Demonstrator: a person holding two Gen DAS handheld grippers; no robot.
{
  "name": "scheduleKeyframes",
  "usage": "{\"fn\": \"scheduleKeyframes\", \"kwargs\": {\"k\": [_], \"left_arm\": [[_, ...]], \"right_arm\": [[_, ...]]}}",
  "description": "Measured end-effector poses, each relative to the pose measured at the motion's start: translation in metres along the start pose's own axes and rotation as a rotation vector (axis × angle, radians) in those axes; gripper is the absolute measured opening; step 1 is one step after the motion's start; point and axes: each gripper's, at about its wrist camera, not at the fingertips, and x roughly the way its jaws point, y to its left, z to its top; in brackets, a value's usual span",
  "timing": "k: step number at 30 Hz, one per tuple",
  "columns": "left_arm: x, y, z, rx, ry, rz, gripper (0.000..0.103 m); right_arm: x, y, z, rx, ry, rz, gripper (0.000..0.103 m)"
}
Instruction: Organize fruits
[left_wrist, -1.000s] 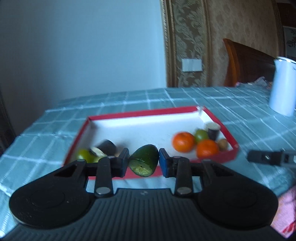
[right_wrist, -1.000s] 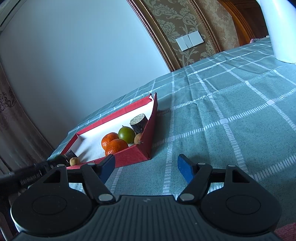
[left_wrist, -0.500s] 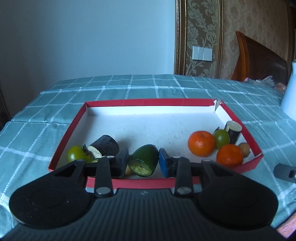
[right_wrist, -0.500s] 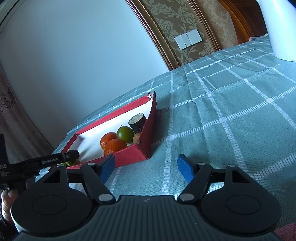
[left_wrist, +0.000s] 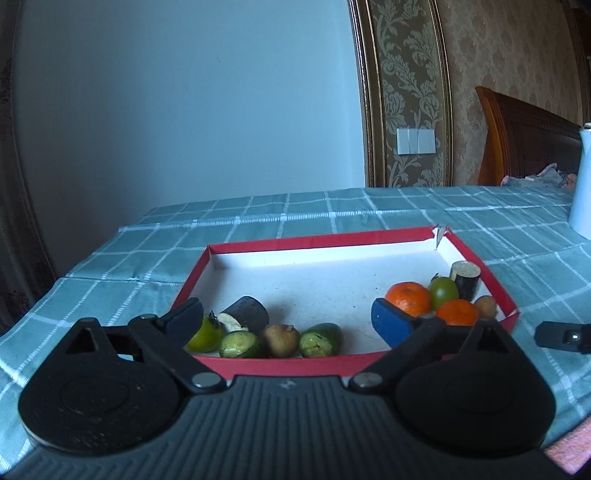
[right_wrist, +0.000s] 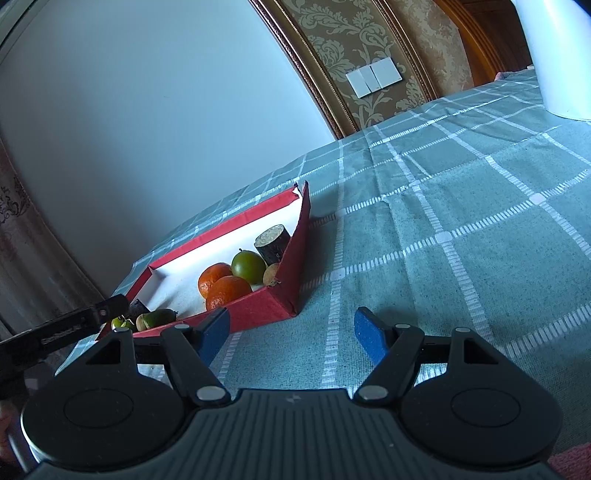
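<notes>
Red cardboard tray (left_wrist: 280, 365) with a white floor fills my left wrist view. My left jaws (left_wrist: 288, 321) are swinging wide open with nothing pinched, and the cut green avocado piece (left_wrist: 320, 340) sits loose by the near wall next to a brown round fruit (left_wrist: 281, 339). Two oranges (left_wrist: 408, 298) are bunched in the right corner. Right wrist view: my right jaws (right_wrist: 291, 334) hang half open and empty over the teal checked worktop (right_wrist: 443, 236), just outside the tray. Looks like a drop-off just finishing; next I'd guess backing out and finding another fruit.
</notes>
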Motion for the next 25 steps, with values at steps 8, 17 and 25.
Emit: {"fn": "scheduleKeyframes", "kwargs": {"k": [8, 17, 25], "left_arm": [[-0.041, 0.001, -0.007, -0.028, -0.025, 0.01, 0.103], [-0.057, 0.026, -0.015, -0.112, -0.006, 0.008, 0.103], [-0.06, 0.045, -0.022, -0.164, 0.003, 0.016, 0.103]], "right_arm": [[-0.003, 0.003, -0.001, -0.017, -0.016, -0.013, 0.074], [-0.005, 0.004, -0.001, -0.022, -0.028, -0.032, 0.074], [-0.004, 0.005, -0.001, -0.019, -0.029, -0.043, 0.074]]}}
